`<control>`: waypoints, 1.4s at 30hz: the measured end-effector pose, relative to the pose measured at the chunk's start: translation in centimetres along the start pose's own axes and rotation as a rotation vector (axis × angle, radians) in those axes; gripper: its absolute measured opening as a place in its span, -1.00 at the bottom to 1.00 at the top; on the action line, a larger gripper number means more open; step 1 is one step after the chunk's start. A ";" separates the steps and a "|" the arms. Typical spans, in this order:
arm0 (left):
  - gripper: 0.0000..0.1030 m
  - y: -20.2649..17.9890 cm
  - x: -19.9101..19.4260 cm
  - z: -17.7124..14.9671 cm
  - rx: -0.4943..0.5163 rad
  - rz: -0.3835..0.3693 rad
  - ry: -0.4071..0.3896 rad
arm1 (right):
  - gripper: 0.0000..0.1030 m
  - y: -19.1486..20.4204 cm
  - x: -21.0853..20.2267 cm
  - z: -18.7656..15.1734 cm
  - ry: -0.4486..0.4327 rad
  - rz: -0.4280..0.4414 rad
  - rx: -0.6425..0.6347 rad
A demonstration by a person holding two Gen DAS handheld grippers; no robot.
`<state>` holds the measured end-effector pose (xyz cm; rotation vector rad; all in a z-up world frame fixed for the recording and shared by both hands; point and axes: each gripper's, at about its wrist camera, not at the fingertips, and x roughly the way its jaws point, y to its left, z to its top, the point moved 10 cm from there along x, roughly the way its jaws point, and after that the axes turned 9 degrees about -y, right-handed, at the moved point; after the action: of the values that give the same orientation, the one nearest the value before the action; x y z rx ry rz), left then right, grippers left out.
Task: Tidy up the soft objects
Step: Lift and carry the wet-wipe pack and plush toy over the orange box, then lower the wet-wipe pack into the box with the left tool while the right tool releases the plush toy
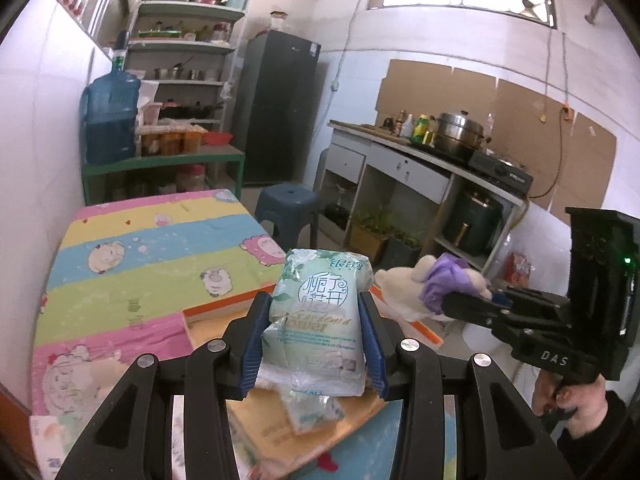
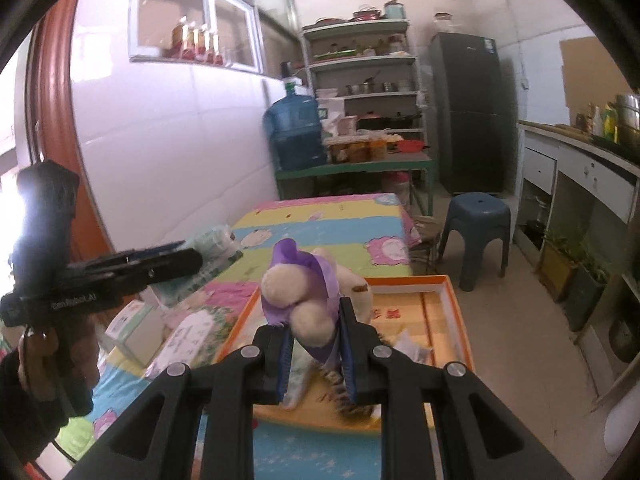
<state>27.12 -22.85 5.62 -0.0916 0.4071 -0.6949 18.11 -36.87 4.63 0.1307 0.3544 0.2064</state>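
Tissue pack [image 1: 316, 320]: pale green plastic wrap, floral print, Chinese lettering, crinkled at the bottom. Plush toy [image 2: 308, 300]: cream, round limbs, purple cloth wrapped around it.

Table with striped cartoon-sheep cloth [image 1: 160, 260] has open surface toward 11 o'clock in the left wrist view; its far edge stops short of the blue stool [image 2: 478, 232]. Orange-rimmed shallow box [image 2: 452, 320] sits on the near right part of the table, inside mostly bare. More tissue packs [image 2: 188, 336] lie at 9 o'clock of the box.

Left gripper [image 1: 316, 344] is clamped on the tissue pack, blue pads pressing both sides, pack upright above the box. Right gripper [image 2: 316, 344] is closed on the plush toy, squeezing its lower body, head sticking out toward 12 o'clock.
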 end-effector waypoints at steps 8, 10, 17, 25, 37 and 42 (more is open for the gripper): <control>-0.14 -0.5 6.4 -1.1 -0.010 0.054 0.068 | -0.58 -4.1 4.3 -0.2 0.025 0.000 0.028; -0.14 -0.5 7.8 -1.3 -0.009 0.070 0.079 | -0.58 -4.6 5.5 -0.5 0.036 0.001 0.028; -0.14 1.2 11.3 -2.3 -0.021 0.122 0.133 | -0.58 -6.4 9.6 -1.6 0.089 0.012 0.065; -0.14 2.8 13.9 -4.5 -0.047 0.142 0.199 | -0.58 -7.8 12.6 -3.5 0.145 -0.001 0.106; -0.12 3.6 16.3 -8.0 -0.074 0.142 0.303 | -0.56 -8.0 14.1 -4.9 0.178 0.018 0.147; -0.07 3.8 16.6 -9.2 -0.130 0.121 0.339 | -0.54 -7.7 14.1 -5.6 0.183 0.043 0.169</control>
<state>37.29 -30.02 -9.18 -0.0708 0.7773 -0.5647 30.40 -40.74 -6.46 0.2868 0.5518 0.2312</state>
